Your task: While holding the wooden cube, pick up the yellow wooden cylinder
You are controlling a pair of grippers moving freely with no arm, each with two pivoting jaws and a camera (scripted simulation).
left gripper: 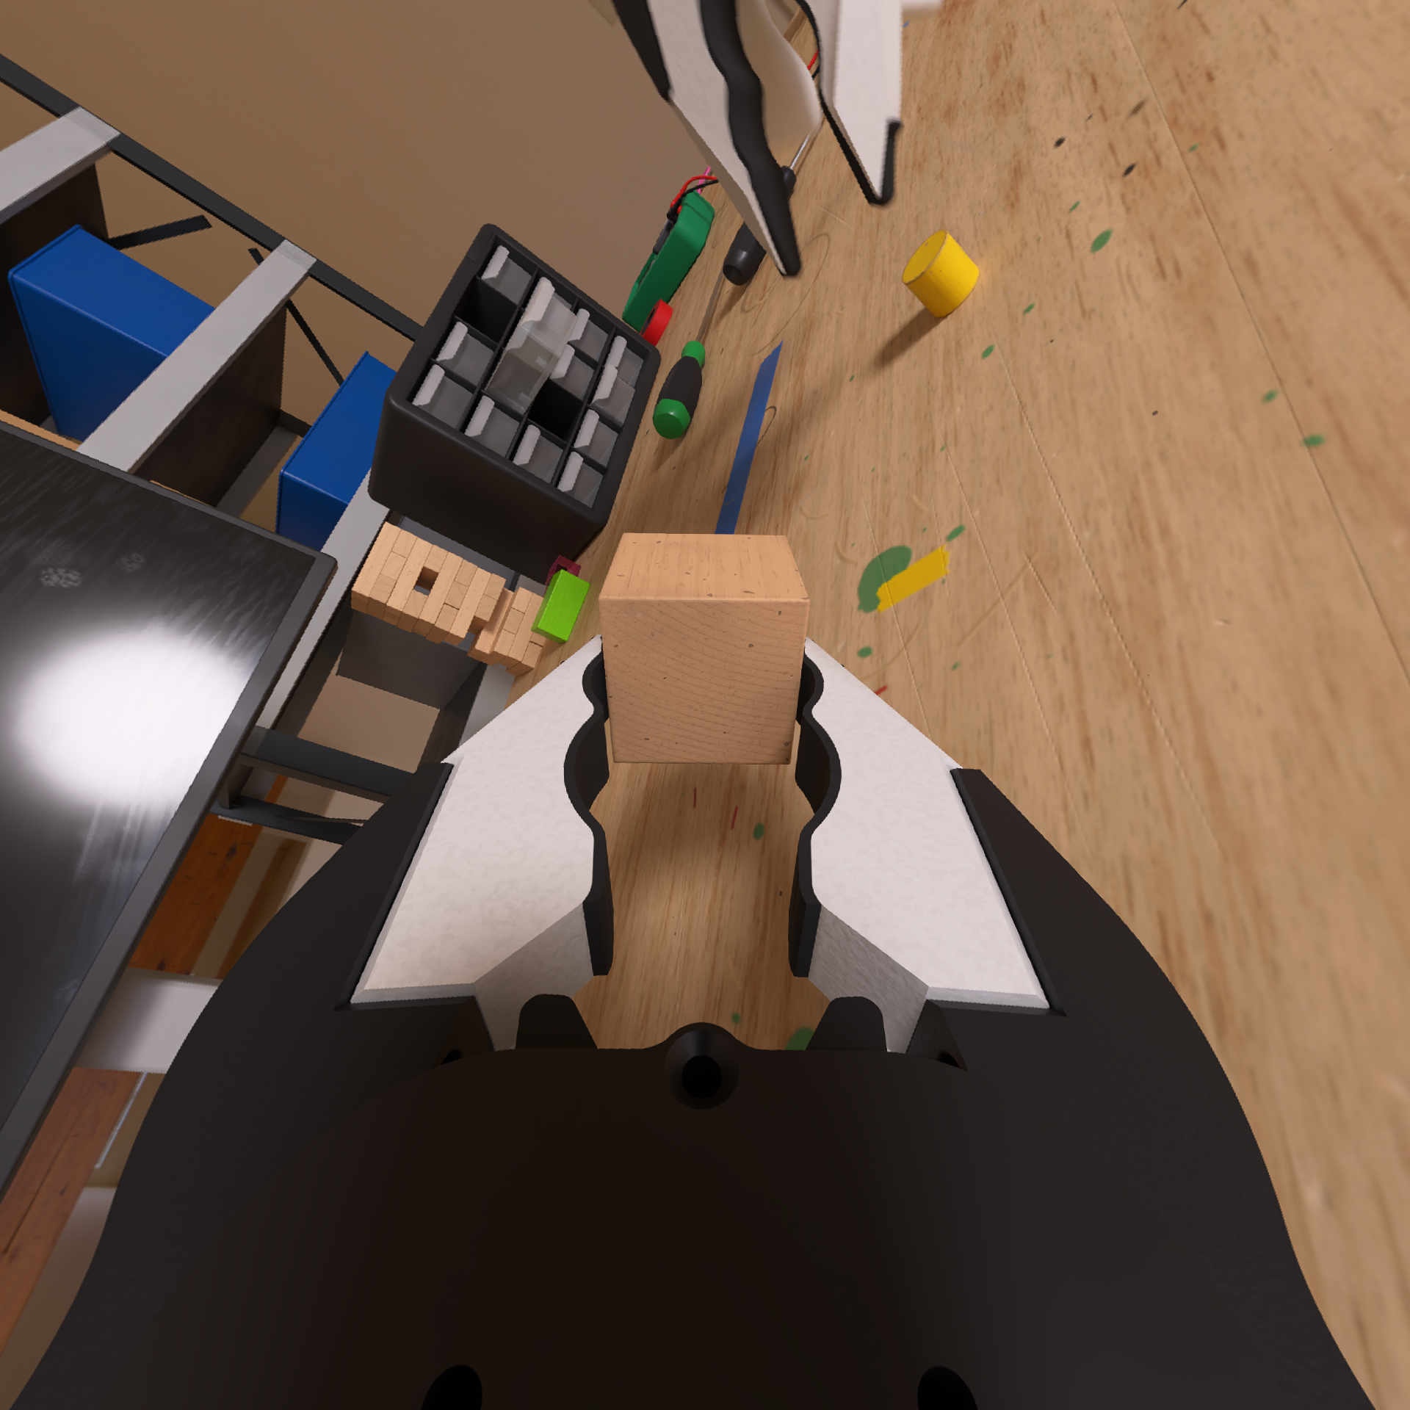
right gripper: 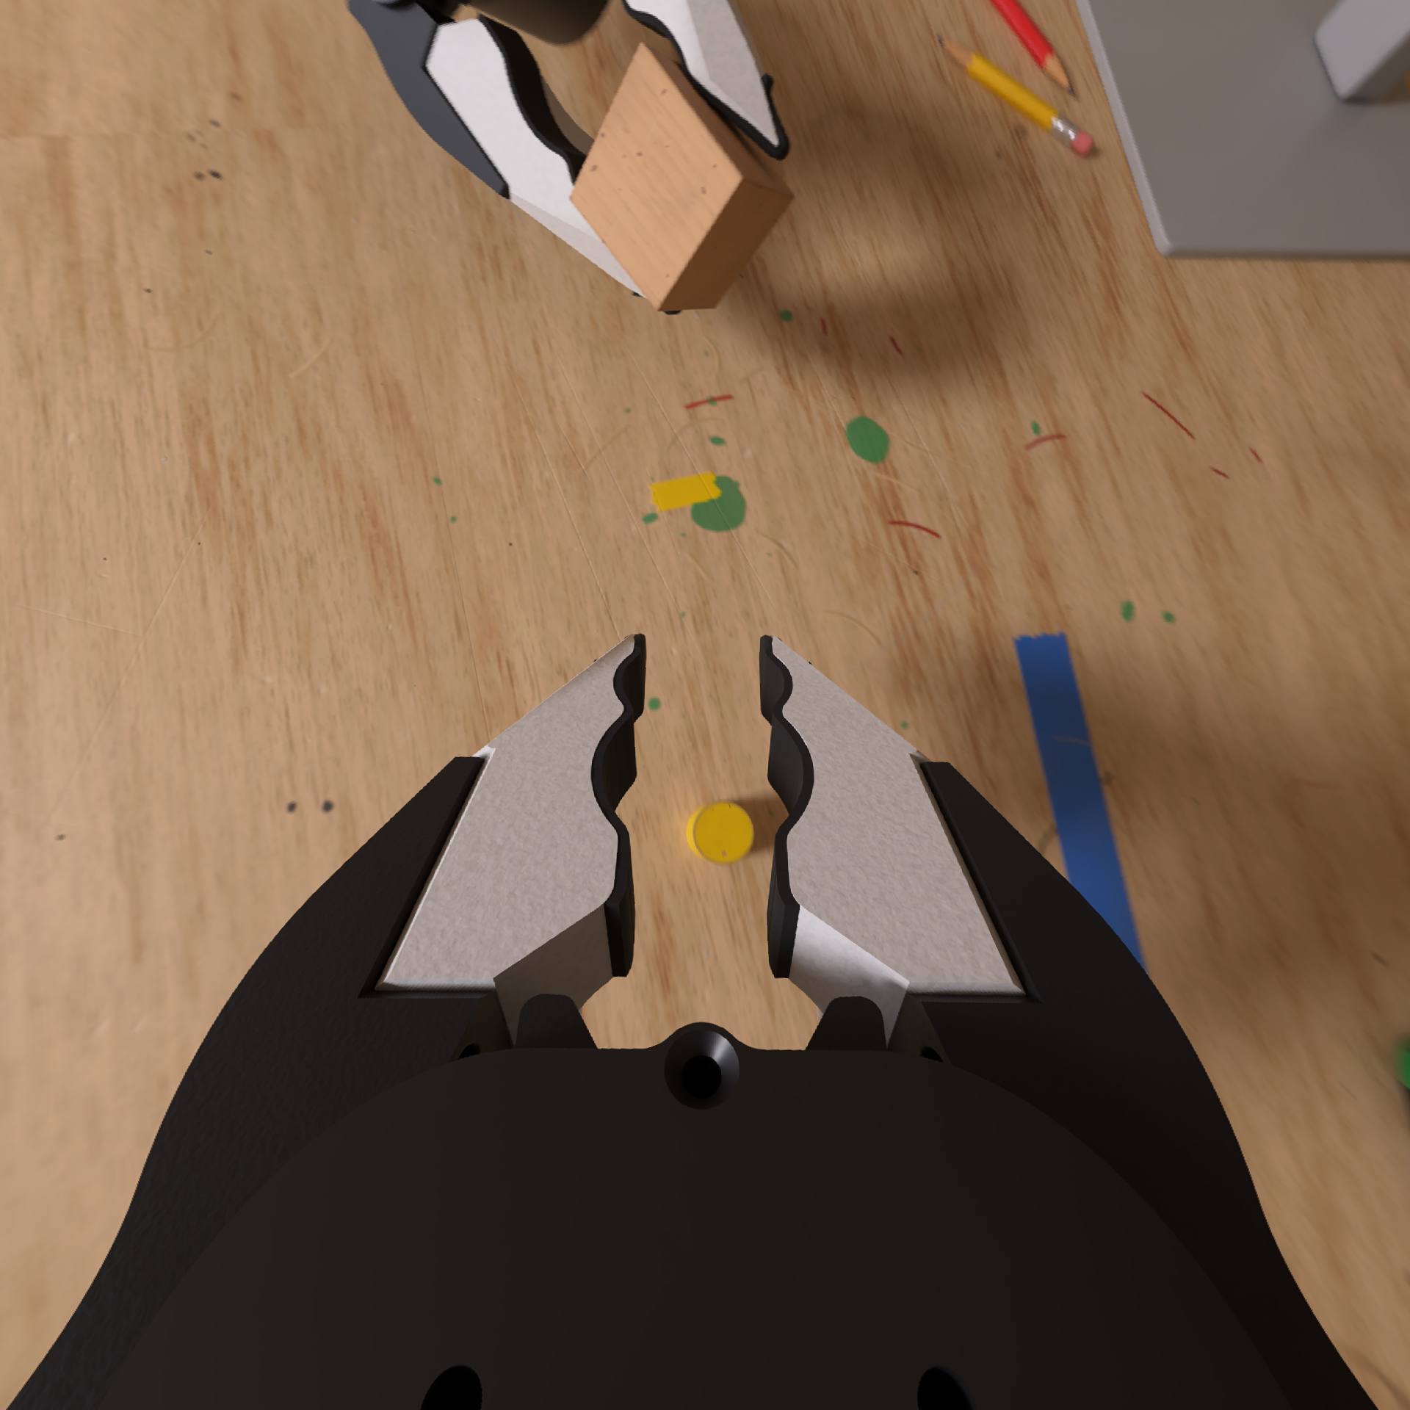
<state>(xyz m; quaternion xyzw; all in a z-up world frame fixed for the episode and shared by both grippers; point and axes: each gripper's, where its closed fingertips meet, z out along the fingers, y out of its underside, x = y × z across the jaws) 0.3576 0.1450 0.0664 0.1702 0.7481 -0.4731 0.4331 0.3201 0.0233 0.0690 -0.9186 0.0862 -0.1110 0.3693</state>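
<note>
The left gripper (left gripper: 702, 671) is clamped on the wooden cube (left gripper: 703, 648), its two white fingers pressing the cube's left and right faces near the tips, and the cube hangs clear above the wooden tabletop (left gripper: 1144, 687). The right gripper (right gripper: 702, 648) has its jaws apart with nothing between the pads; it hangs above the table, pointing down, and the yellow wooden cylinder (right gripper: 719, 833) shows in the gap between its fingers, standing on end on the table below, not touched by either finger.

In the left wrist view the cylinder (left gripper: 940, 273) stands far and to the right of the cube, well apart from it, with the right gripper's white fingers above it at the top edge. A yellow and green paint mark (left gripper: 900, 577) lies just right of the cube. A strip of blue tape (left gripper: 751, 435) runs away beyond the cube. Farther left are a green-handled screwdriver (left gripper: 679, 393), a green multimeter (left gripper: 671, 255), a black drawer organiser (left gripper: 519, 404), a stack of small wooden blocks (left gripper: 450, 591) and a green block (left gripper: 562, 604) just left of the cube.

In the right wrist view a yellow pencil (right gripper: 1018, 95) and a red pencil (right gripper: 1030, 38) lie at the far right.
</note>
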